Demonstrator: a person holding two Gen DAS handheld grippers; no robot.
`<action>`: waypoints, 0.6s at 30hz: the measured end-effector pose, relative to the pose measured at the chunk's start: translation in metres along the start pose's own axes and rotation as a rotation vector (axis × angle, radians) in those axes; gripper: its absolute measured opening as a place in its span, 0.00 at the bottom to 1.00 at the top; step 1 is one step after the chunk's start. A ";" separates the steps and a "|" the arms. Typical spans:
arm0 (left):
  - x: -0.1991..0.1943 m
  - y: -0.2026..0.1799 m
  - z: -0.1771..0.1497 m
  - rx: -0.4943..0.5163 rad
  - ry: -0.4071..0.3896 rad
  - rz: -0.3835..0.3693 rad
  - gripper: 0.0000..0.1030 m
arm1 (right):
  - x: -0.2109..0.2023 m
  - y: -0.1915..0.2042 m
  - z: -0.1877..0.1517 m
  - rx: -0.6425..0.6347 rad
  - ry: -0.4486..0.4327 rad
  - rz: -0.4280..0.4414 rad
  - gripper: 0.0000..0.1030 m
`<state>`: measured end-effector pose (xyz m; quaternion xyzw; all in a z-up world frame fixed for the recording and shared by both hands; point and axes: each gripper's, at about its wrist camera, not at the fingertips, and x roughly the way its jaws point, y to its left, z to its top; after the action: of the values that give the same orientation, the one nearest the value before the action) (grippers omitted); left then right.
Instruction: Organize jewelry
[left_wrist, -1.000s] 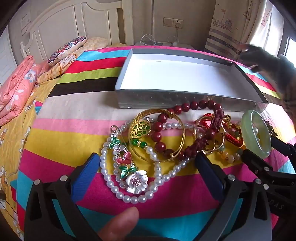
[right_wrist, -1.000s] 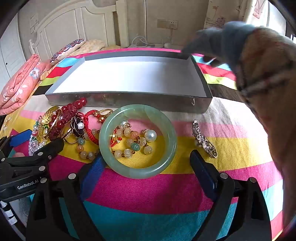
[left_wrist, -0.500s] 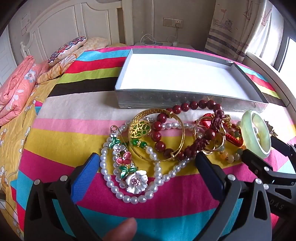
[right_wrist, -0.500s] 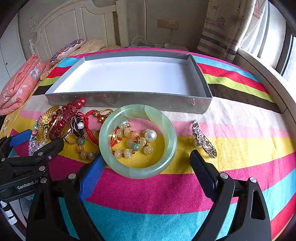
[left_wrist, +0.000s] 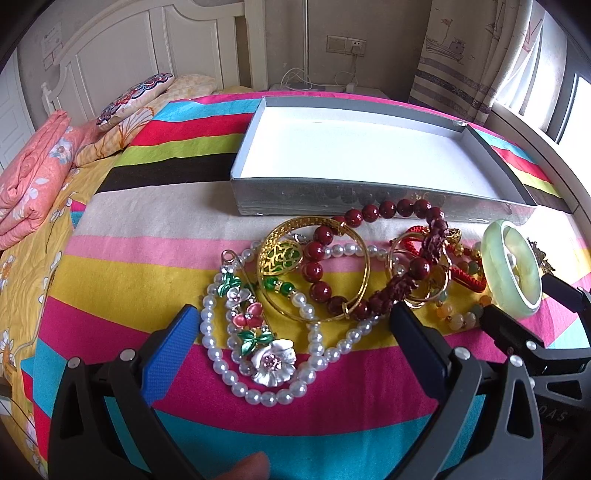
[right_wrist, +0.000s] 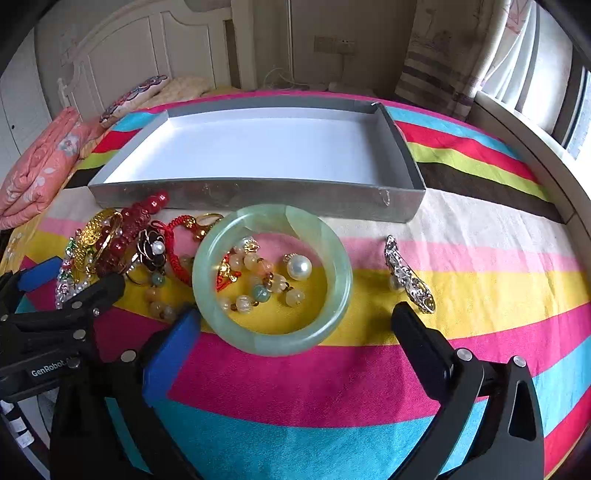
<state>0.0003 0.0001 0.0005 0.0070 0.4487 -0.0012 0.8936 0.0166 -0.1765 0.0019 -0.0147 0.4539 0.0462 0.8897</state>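
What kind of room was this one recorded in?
Most likely a bedroom: the jewelry and the gray box sit on a striped bedspread, with a white headboard, a pillow and a folded quilt behind.

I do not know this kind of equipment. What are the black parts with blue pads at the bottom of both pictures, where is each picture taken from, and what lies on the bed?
They are two hand-held grippers, one in each of a person's hands. Each carries a camera that looks forward along its two fingers. One picture comes from the left gripper, the other from the right gripper. Both stand open and hold nothing; the right one's jaws have just been opening wider.

On the striped bedspread lies a gray box with nothing in it. In front of it lie a green jade bangle, a pearl necklace, a dark red bead bracelet, a gold bangle and a silver brooch.
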 end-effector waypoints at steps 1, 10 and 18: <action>0.000 0.000 0.000 0.000 0.000 0.000 0.98 | 0.000 0.001 0.000 -0.001 -0.001 0.000 0.96; 0.000 0.000 0.000 0.000 0.000 0.000 0.98 | 0.001 0.001 -0.001 0.000 -0.001 0.000 0.96; 0.000 0.000 0.000 0.000 0.000 0.001 0.98 | 0.001 0.001 -0.001 0.000 -0.002 0.001 0.96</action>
<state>0.0002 0.0000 0.0005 0.0073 0.4485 -0.0010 0.8937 0.0163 -0.1756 0.0009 -0.0146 0.4532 0.0465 0.8901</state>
